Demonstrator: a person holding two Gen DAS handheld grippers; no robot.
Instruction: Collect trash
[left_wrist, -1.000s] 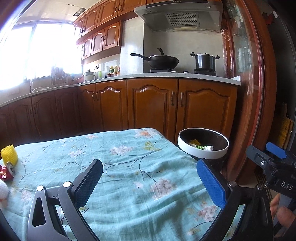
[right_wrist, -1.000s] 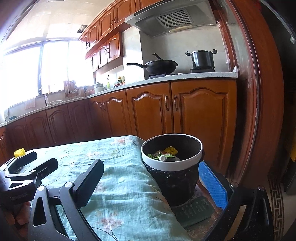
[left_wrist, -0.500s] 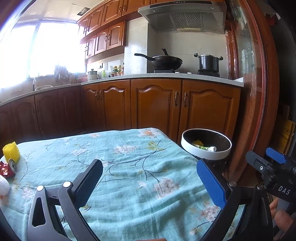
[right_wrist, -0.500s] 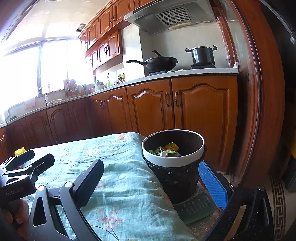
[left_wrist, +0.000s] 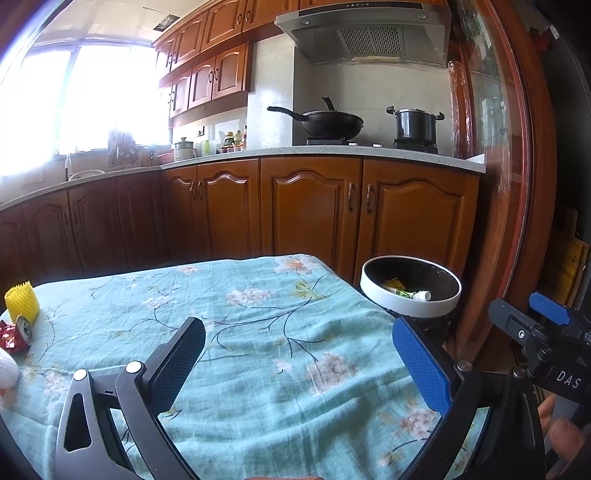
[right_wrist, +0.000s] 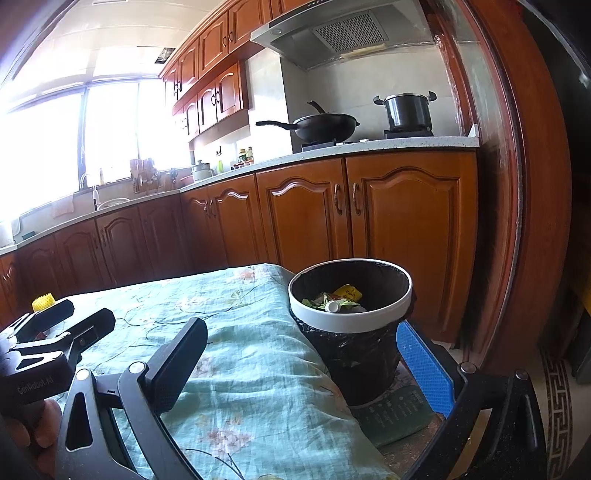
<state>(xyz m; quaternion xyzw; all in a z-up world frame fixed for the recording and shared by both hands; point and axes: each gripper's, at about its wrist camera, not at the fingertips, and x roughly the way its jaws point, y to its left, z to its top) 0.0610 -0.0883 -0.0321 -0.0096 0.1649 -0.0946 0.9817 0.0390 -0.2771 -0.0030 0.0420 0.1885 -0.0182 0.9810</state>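
A black trash bin with a white rim (right_wrist: 351, 317) stands off the table's right edge and holds wrappers and a small bottle; it also shows in the left wrist view (left_wrist: 410, 291). My left gripper (left_wrist: 299, 365) is open and empty above the cloth. My right gripper (right_wrist: 303, 365) is open and empty near the bin. At the table's left edge lie a yellow foam net (left_wrist: 22, 306), a crushed red can (left_wrist: 14, 334) and a white wad (left_wrist: 7, 369). The yellow net shows in the right wrist view (right_wrist: 43, 301) behind the left gripper's body (right_wrist: 55, 343).
The table wears a teal floral cloth (left_wrist: 258, 332). Wooden kitchen cabinets (left_wrist: 310, 210) run behind it, with a wok (left_wrist: 328, 120) and a pot (left_wrist: 415, 123) on the stove. A wooden door frame (left_wrist: 517, 184) stands at the right.
Both grippers have drawn back and tilted slightly upward; the bin and table sit a little lower in both views. Both stay open and empty.
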